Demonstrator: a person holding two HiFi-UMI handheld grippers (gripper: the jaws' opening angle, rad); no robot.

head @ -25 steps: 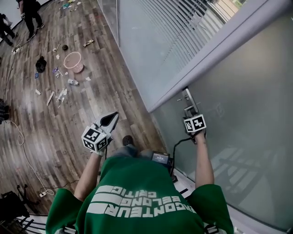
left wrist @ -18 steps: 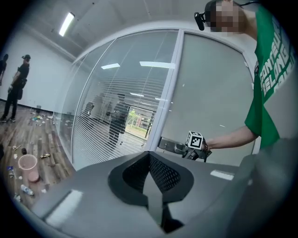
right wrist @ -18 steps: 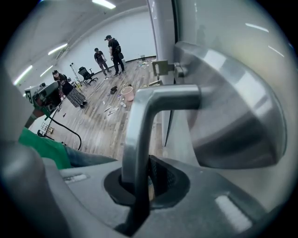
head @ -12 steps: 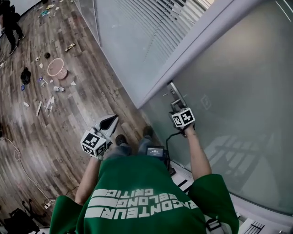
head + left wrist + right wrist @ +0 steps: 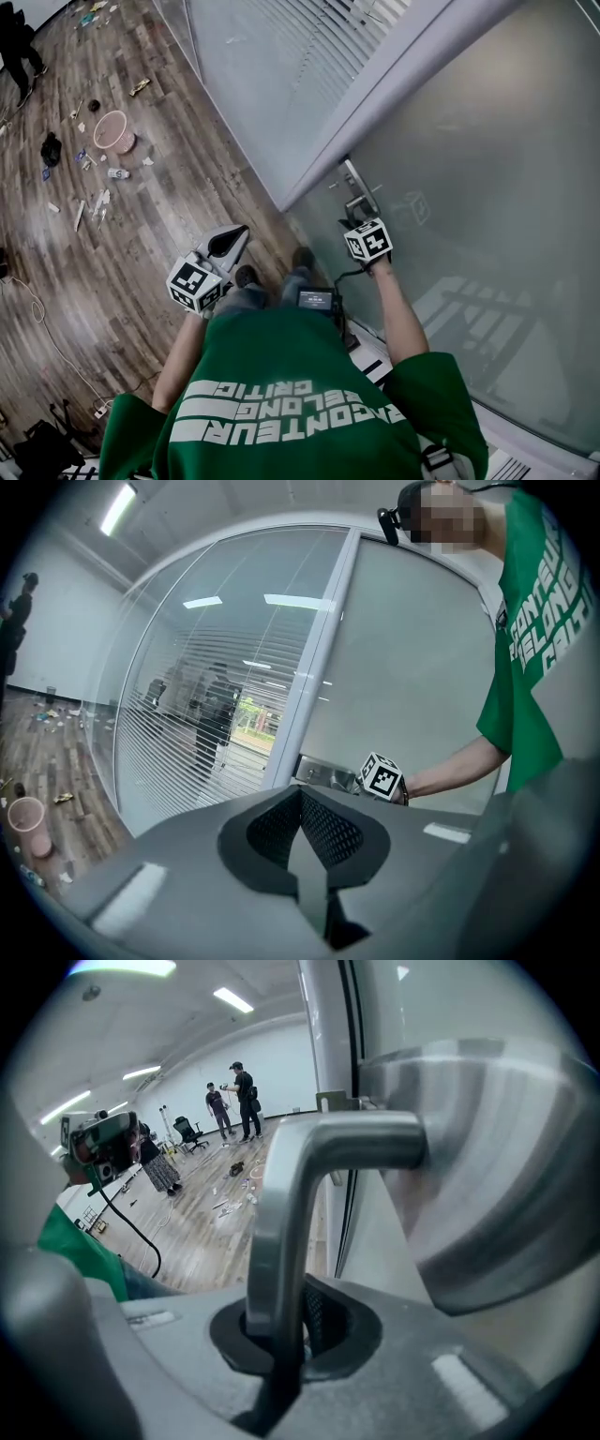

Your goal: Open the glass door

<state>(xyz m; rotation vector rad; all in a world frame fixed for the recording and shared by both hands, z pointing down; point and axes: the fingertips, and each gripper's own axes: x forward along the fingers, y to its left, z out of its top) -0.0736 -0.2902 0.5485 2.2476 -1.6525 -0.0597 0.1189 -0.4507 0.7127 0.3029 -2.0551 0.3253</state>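
Right gripper view settles the main point: your right gripper (image 5: 281,1335) has its jaws pinched on the handle (image 5: 281,1232), with the metal bar sitting between the pads. From the jaws the bar runs up and away from the camera. It then bends to the right into the round fitting (image 5: 487,1176) on the door. Its long axis therefore lies nearly along the line your gripper points, and the door is on the right of your grip.

From the head view, the handle is mounted at the door's edge, just beside the pale frame post (image 5: 375,103). The frosted glass (image 5: 487,187) spreads away to the right of it. You are holding the latch side, so the hinge is probably at the far right edge, which these views do not show. No view shows whether the door swings toward you or away from you. The gripper tilts steeply down onto the bar, so the latch may already be pressed, but I cannot confirm that.

Your left gripper (image 5: 223,248) hangs well apart from the door over the wooden floor (image 5: 141,244). Its jaws are pressed together on nothing. The right hand is the nearer one and the only one touching, so the swing depends on it. My judgement is that you should move the bar square to the glass. A sideways load could let the thin bar slip out along the pads.
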